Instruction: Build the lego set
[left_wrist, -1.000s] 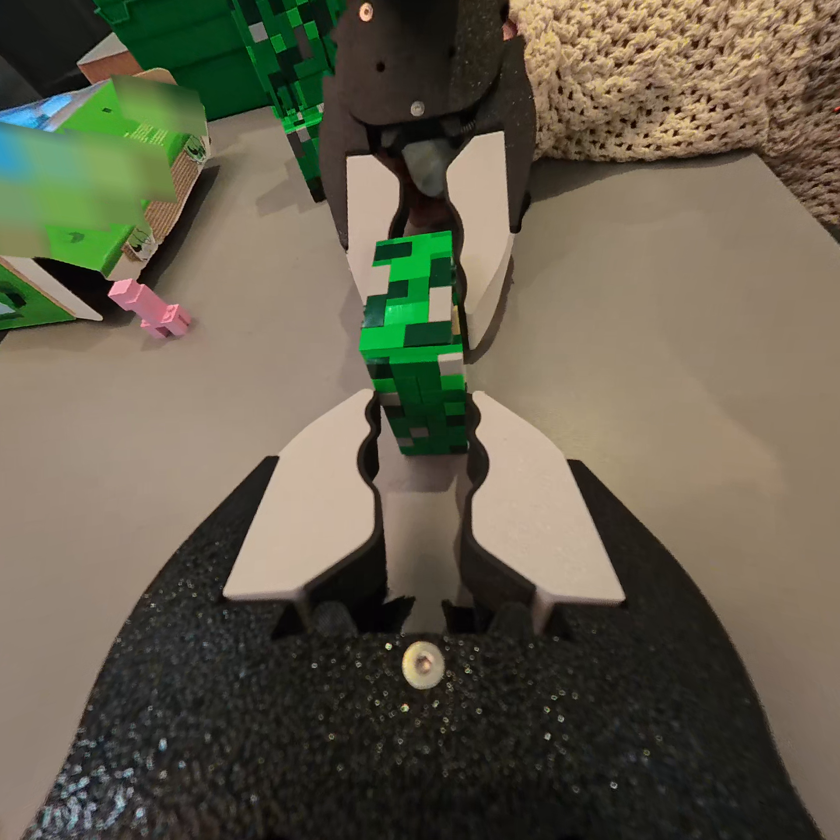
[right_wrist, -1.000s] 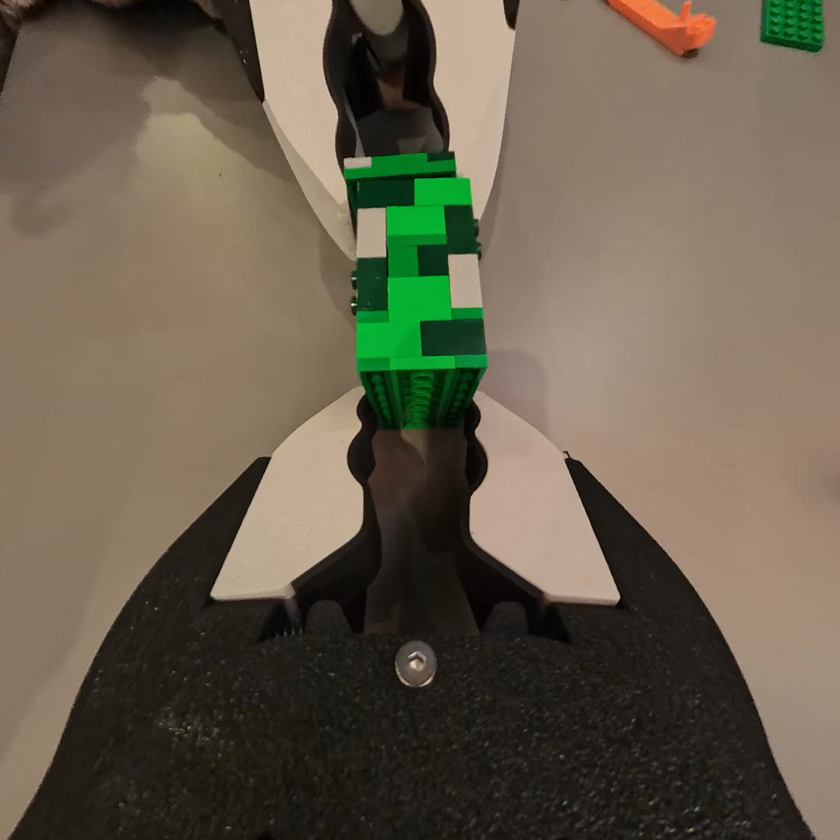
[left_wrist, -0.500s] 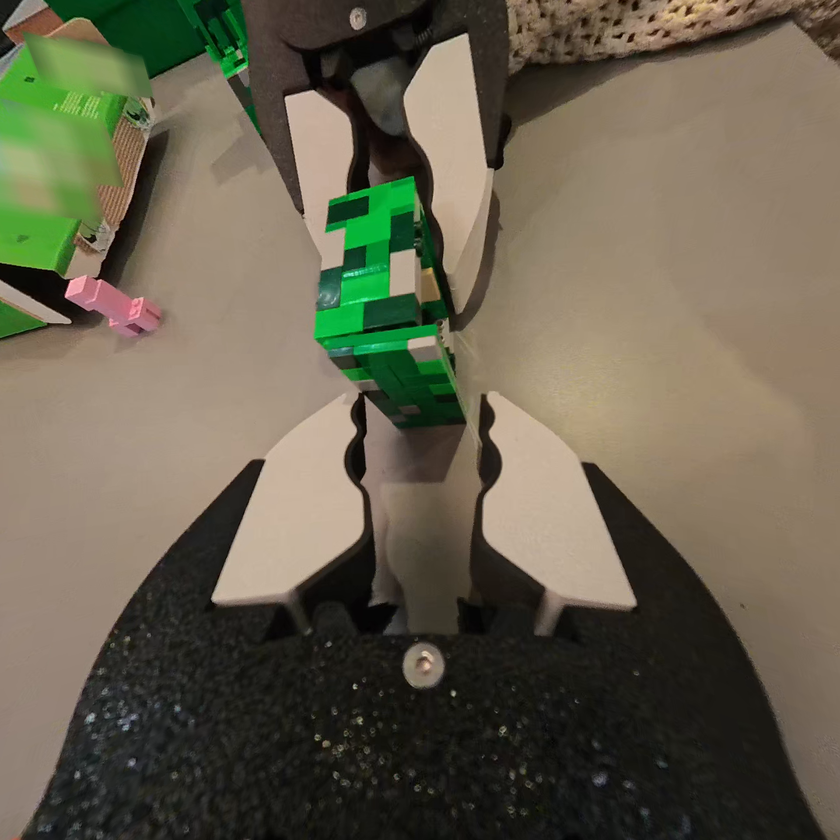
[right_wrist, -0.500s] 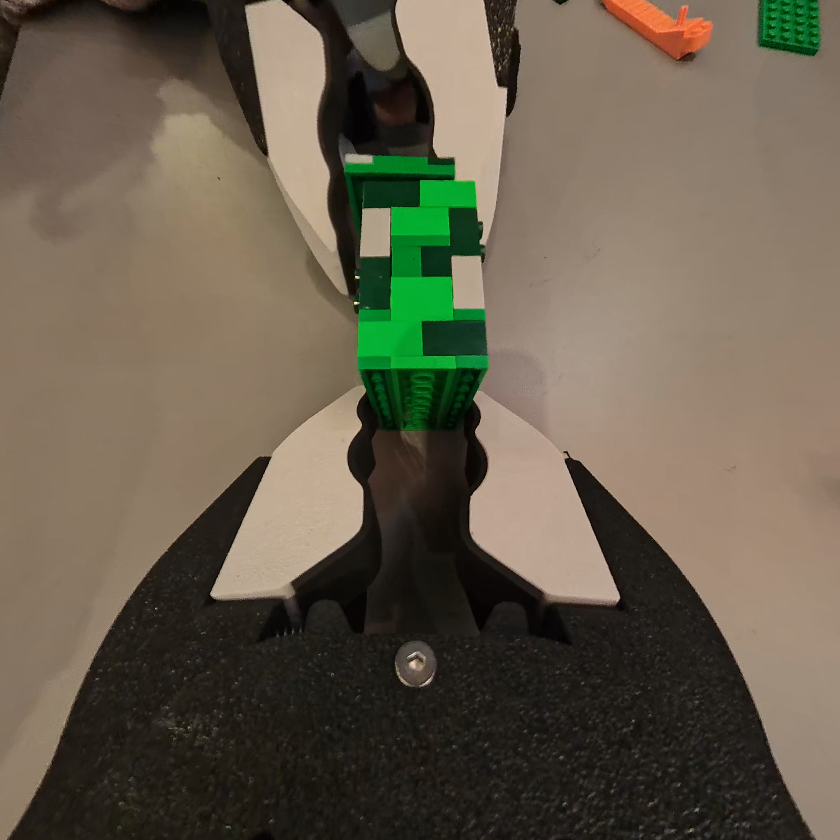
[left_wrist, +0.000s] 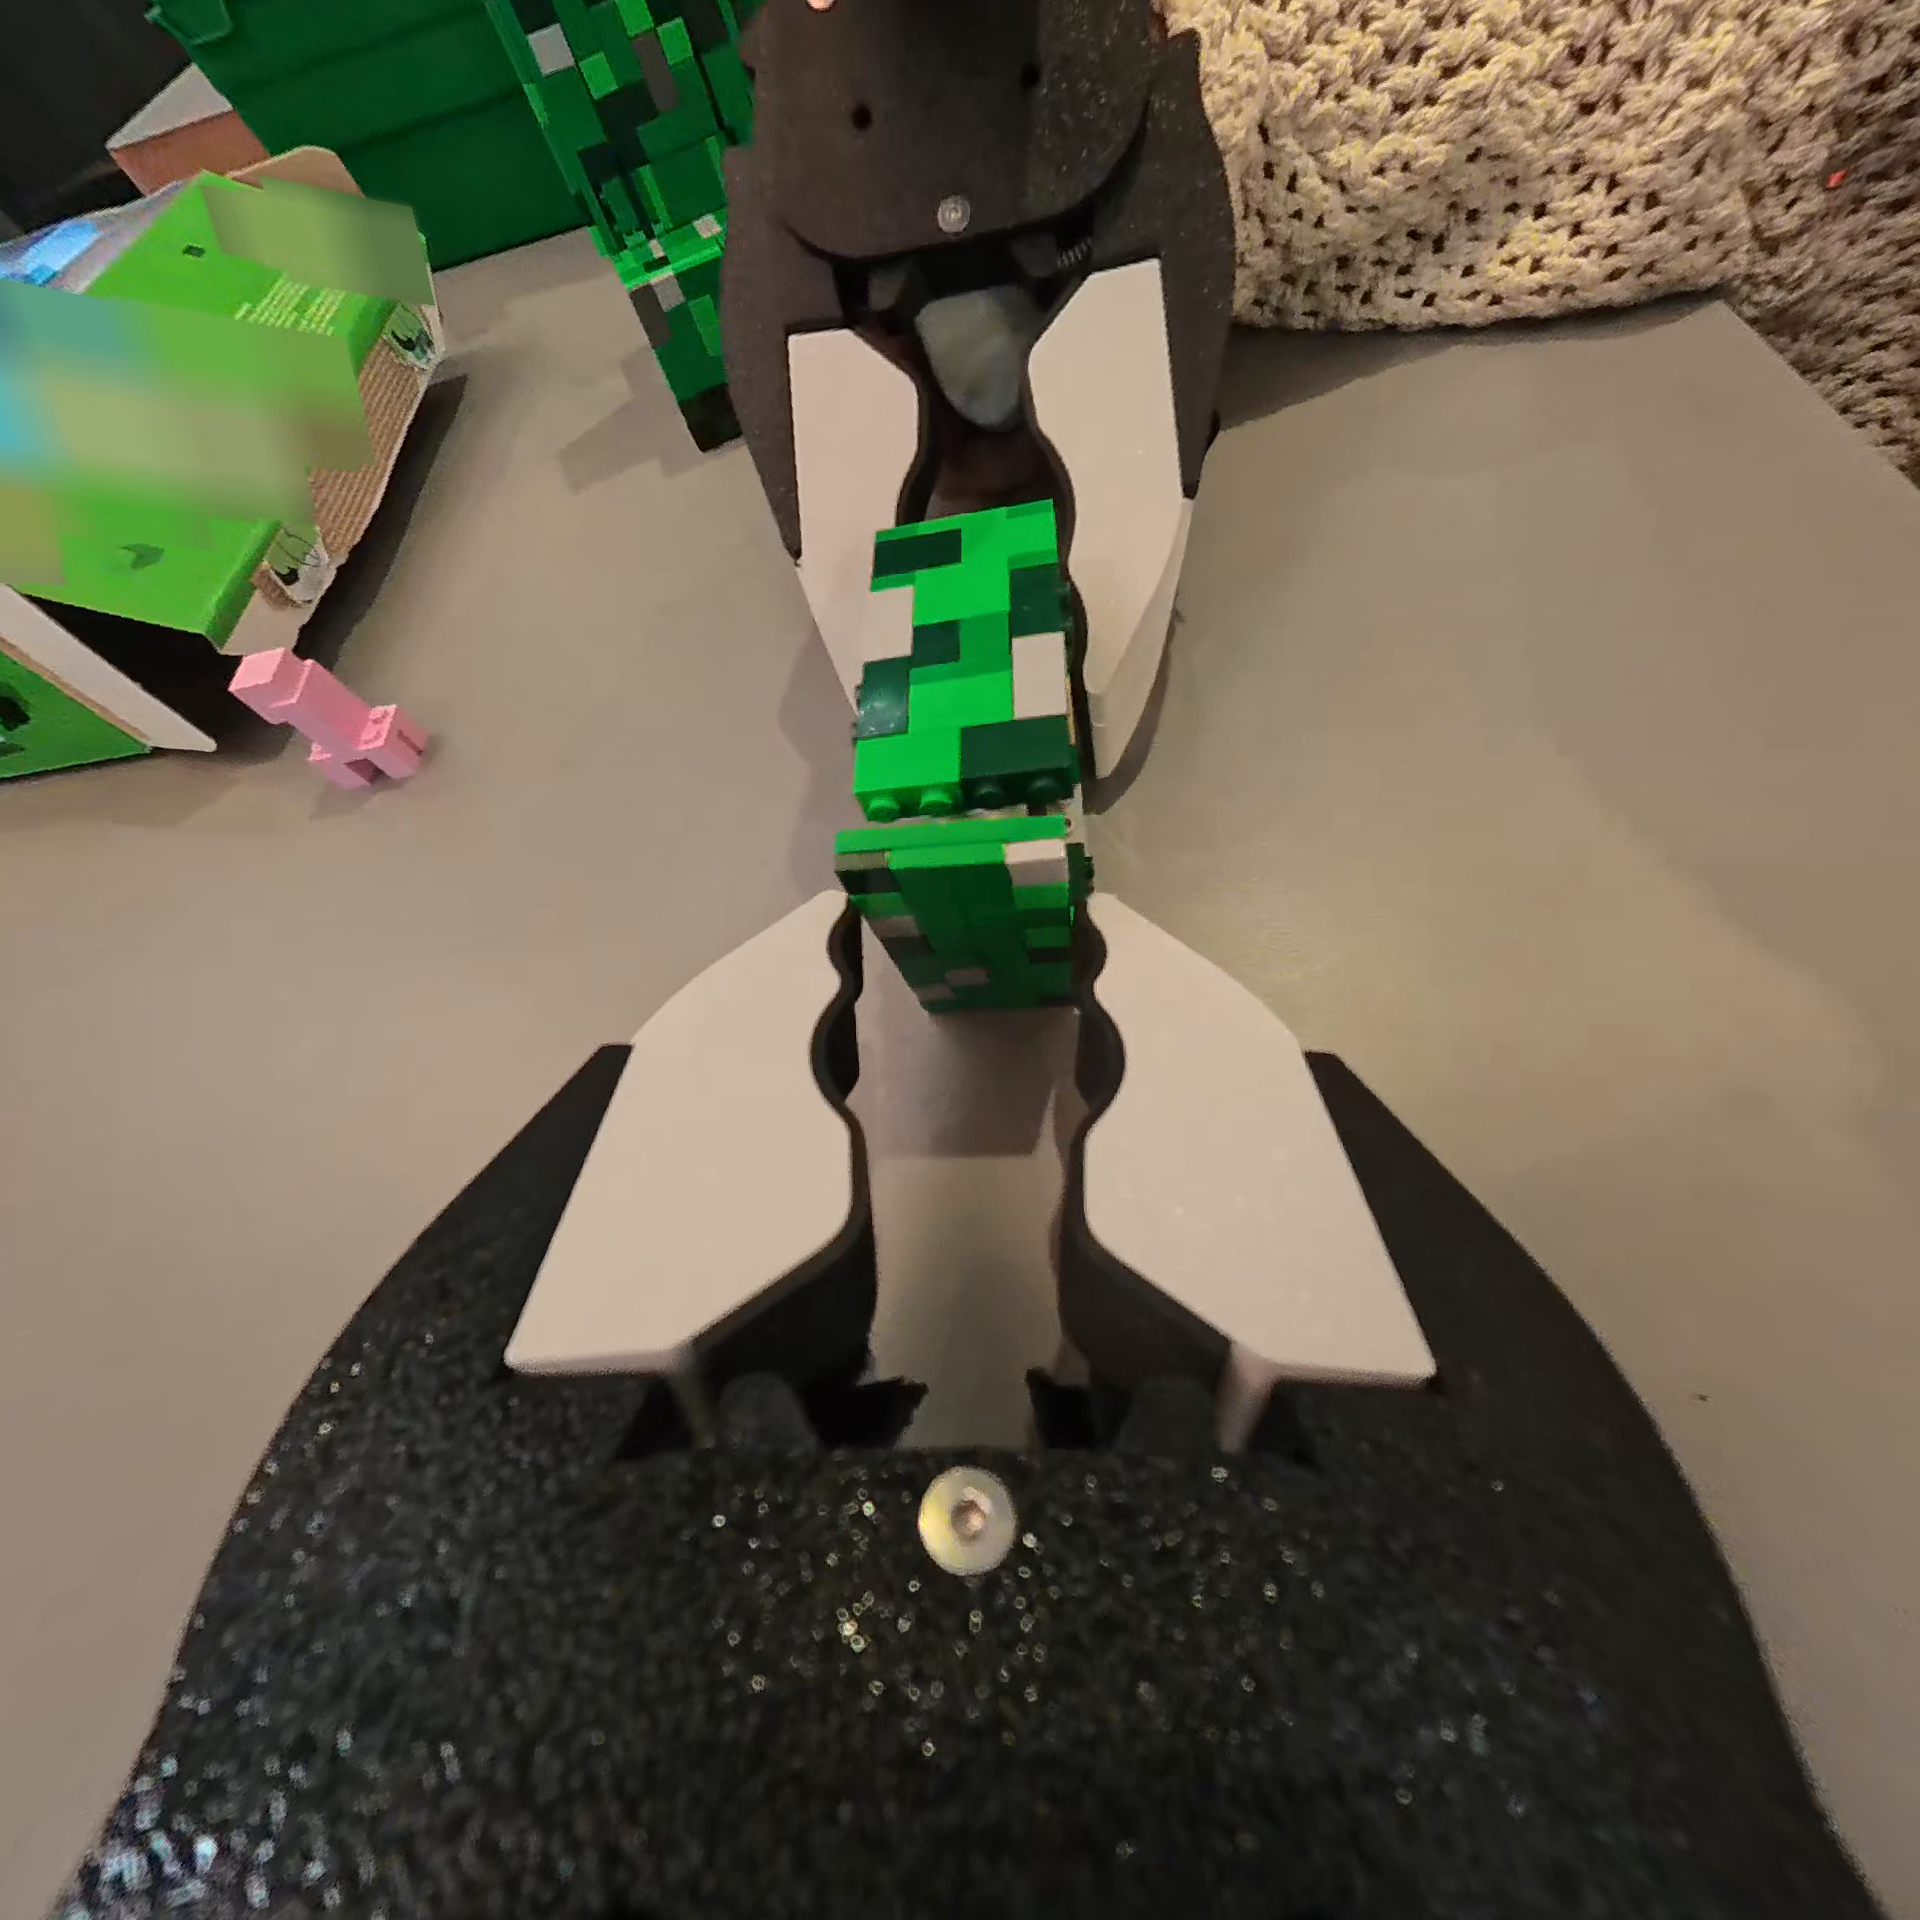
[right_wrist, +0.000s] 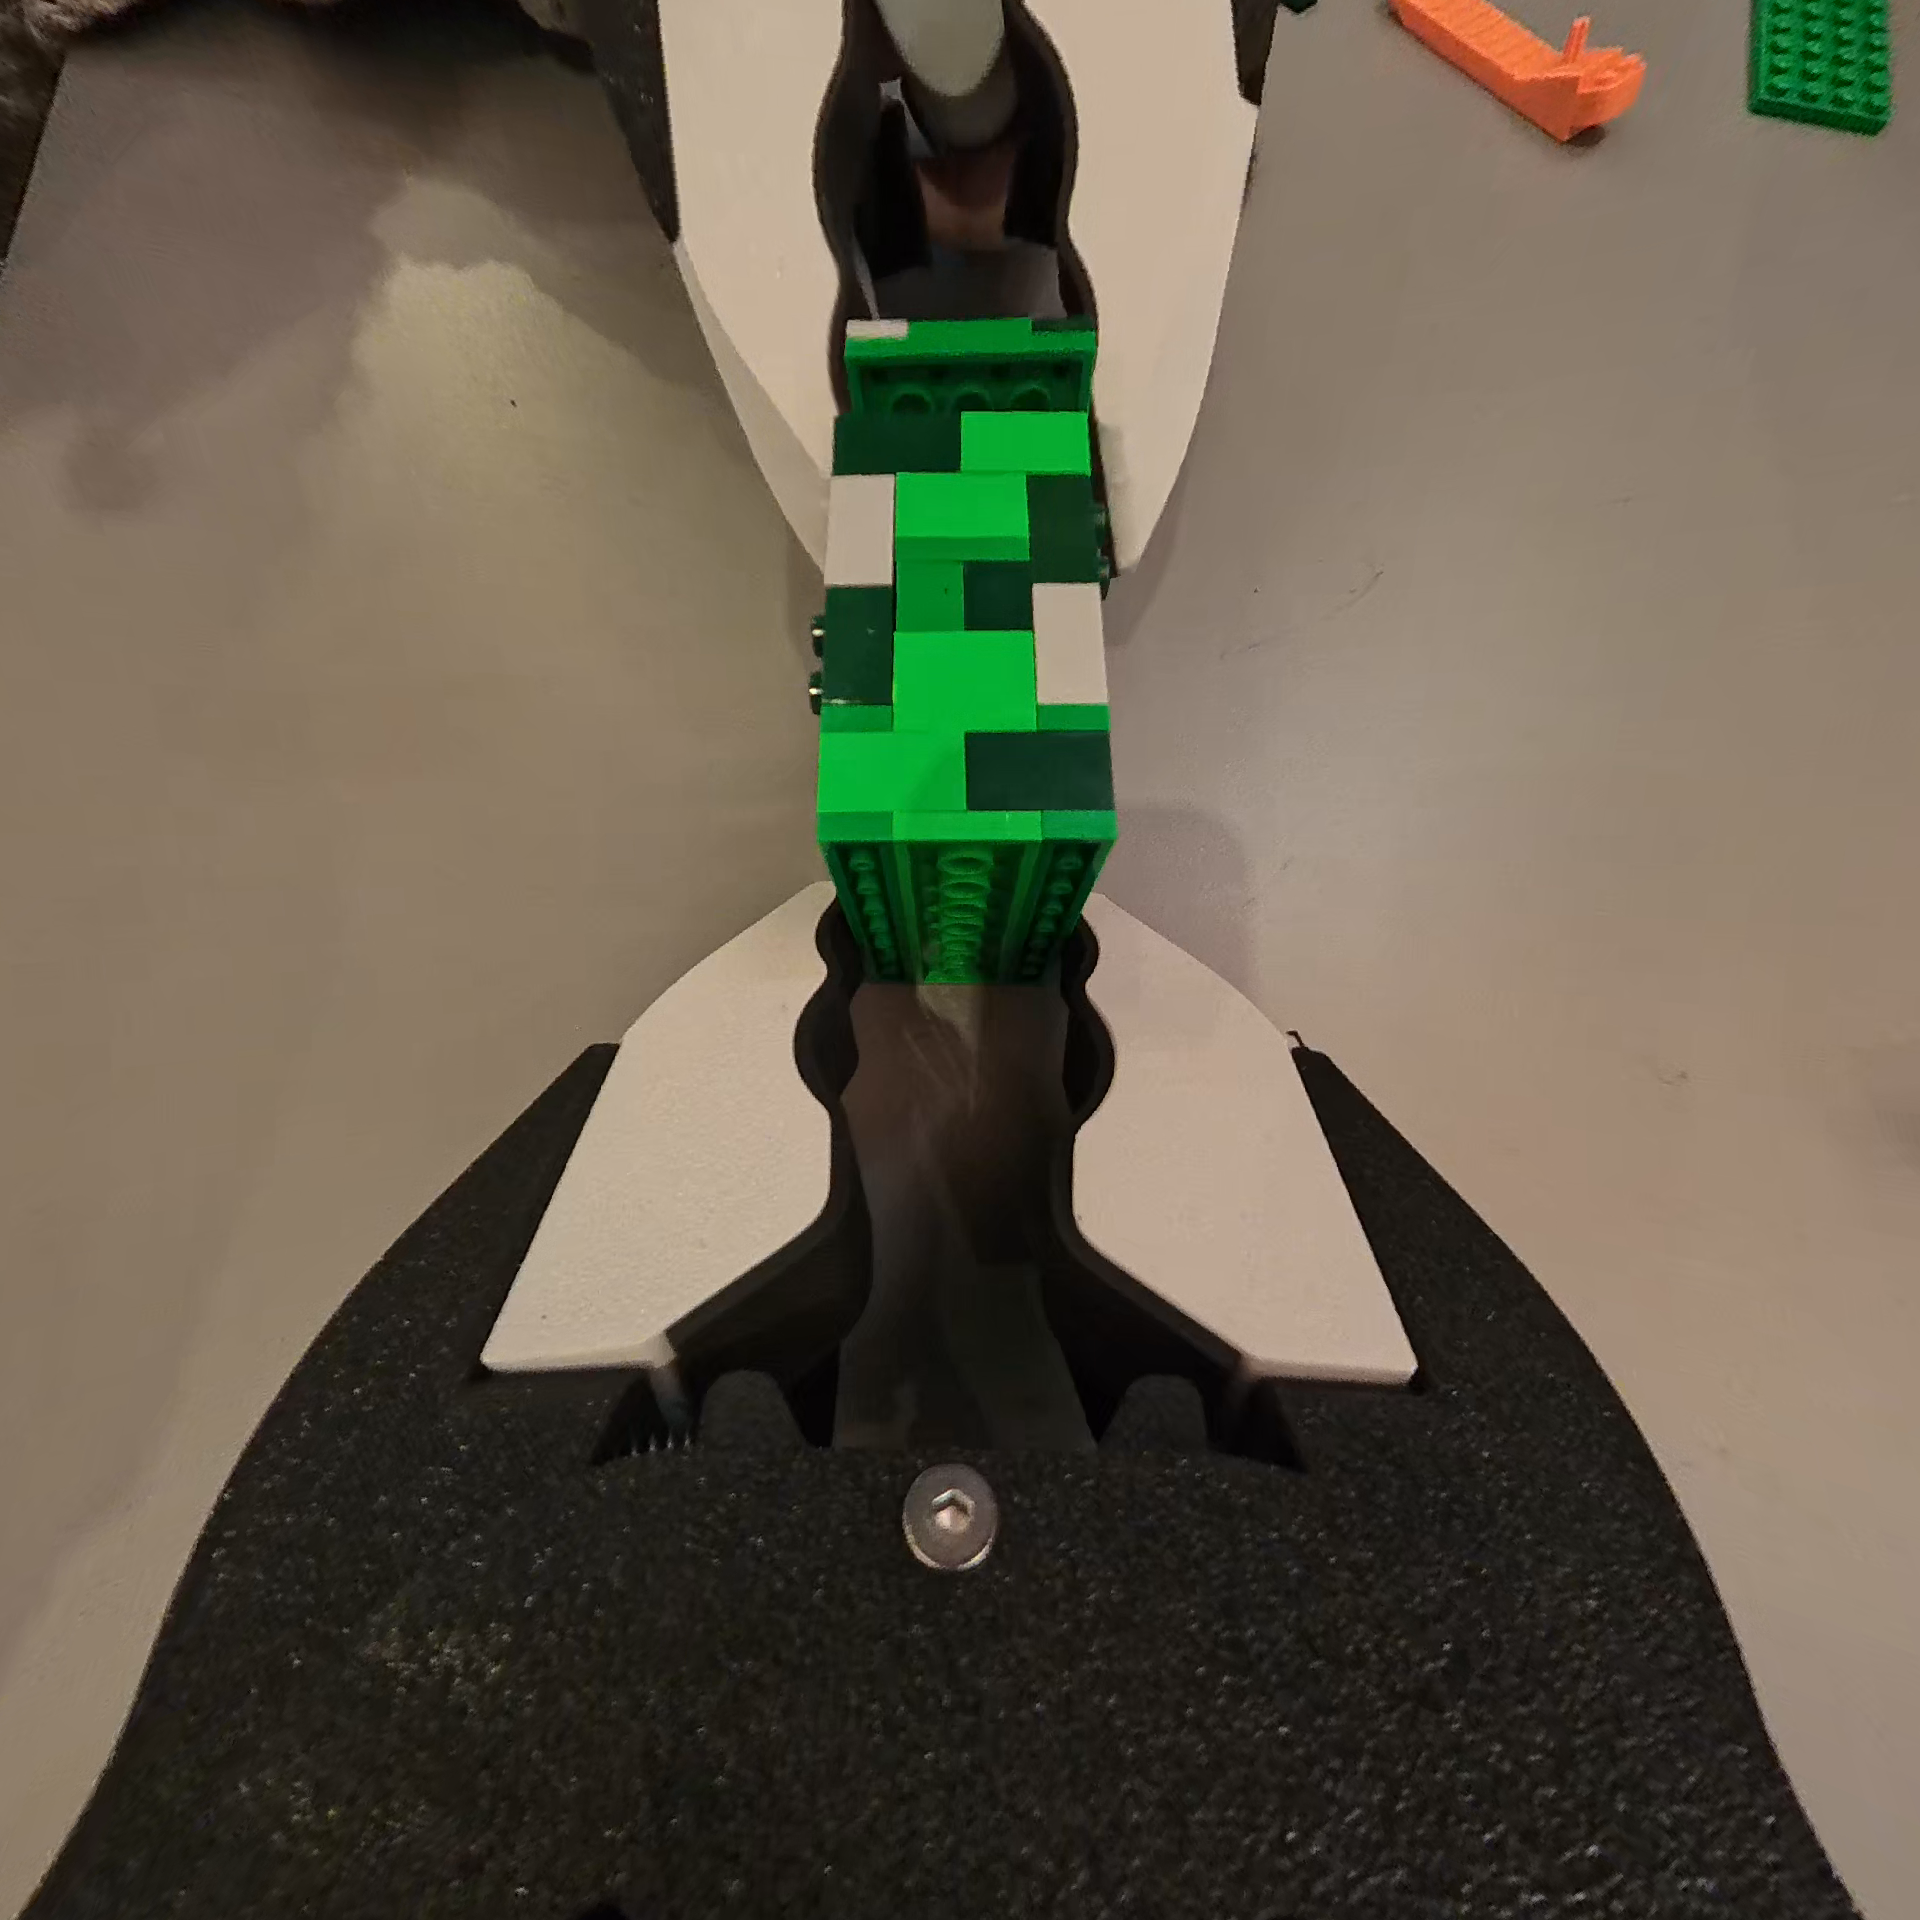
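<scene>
Presently, the left gripper (left_wrist: 961, 935) is clamped on a short block of mottled green, dark green and grey lego bricks (left_wrist: 966, 914), held above the grey tabletop (left_wrist: 1455, 831). Facing it, the right gripper (right_wrist: 966, 935) is closed on a longer mottled green brick column (right_wrist: 966, 644). A narrow gap shows between the two pieces, the column's studs exposed; whether any edges touch is unclear. A pink brick figure (left_wrist: 332, 717) lies well left, near a green cardboard box (left_wrist: 208, 499).
</scene>
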